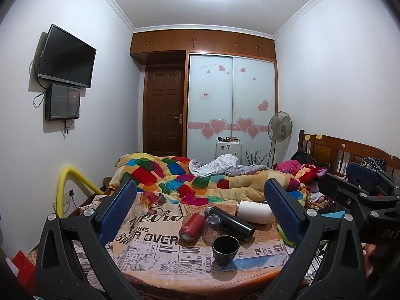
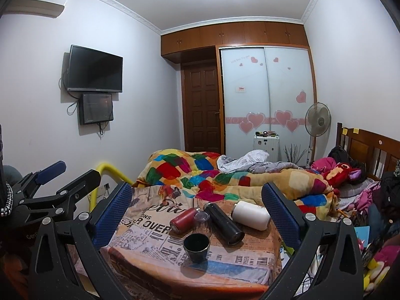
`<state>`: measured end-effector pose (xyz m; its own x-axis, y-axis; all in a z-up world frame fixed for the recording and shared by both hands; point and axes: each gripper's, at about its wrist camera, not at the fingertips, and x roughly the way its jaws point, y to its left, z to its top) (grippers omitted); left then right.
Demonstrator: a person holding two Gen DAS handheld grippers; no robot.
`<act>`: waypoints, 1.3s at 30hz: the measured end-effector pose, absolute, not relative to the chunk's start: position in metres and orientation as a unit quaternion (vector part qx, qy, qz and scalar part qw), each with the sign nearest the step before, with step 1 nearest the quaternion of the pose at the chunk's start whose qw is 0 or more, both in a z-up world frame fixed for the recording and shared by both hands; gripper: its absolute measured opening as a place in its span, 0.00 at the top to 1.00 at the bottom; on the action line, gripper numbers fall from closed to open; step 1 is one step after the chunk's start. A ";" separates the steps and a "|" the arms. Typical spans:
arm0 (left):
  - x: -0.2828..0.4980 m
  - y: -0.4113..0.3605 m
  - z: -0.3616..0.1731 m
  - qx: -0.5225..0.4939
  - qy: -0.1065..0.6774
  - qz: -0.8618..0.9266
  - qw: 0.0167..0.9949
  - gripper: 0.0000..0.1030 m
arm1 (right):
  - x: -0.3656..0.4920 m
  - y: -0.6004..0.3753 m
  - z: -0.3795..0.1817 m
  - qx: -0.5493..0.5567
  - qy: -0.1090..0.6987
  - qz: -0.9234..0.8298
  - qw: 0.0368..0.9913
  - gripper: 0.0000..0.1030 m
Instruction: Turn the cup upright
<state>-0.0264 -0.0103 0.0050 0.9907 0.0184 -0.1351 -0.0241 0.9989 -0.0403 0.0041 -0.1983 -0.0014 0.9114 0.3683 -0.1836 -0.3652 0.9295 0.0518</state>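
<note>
A small black cup [image 1: 225,249] [image 2: 196,247] stands upright, mouth up, near the front of a newspaper-print cloth [image 1: 155,245] [image 2: 150,227]. Behind it lie a red bottle [image 1: 190,227] [image 2: 182,219], a clear glass [image 1: 212,226] [image 2: 202,218], a black flask [image 1: 231,222] [image 2: 225,222] and a white bottle [image 1: 255,211] [image 2: 252,214], all on their sides. My left gripper [image 1: 200,205] is open and empty, raised in front of the objects. My right gripper [image 2: 197,200] is open and empty too, at a similar distance. Neither touches anything.
A colourful patchwork quilt [image 1: 190,177] [image 2: 212,177] is heaped on the bed behind the cloth. A wooden headboard [image 1: 350,150] and piled clothes are at the right. A yellow rail [image 1: 72,175] stands at the left. A fan [image 2: 317,120] stands by the wardrobe.
</note>
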 end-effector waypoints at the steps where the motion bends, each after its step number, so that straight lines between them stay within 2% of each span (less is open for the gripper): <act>1: -0.026 -0.010 0.005 -0.021 0.069 0.010 0.997 0.00 | 0.004 -0.198 -0.002 0.008 0.095 0.187 0.978 0.00; 39: -0.018 -0.013 0.001 -0.024 0.080 -0.006 0.997 0.00 | 0.005 -0.204 0.001 0.009 0.094 0.181 0.979 0.00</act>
<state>-0.0176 -0.0128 0.0012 0.9872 -0.0165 -0.1589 0.0089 0.9988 -0.0486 0.0053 -0.2039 0.0010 0.9170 0.3556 -0.1808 -0.3521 0.9345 0.0521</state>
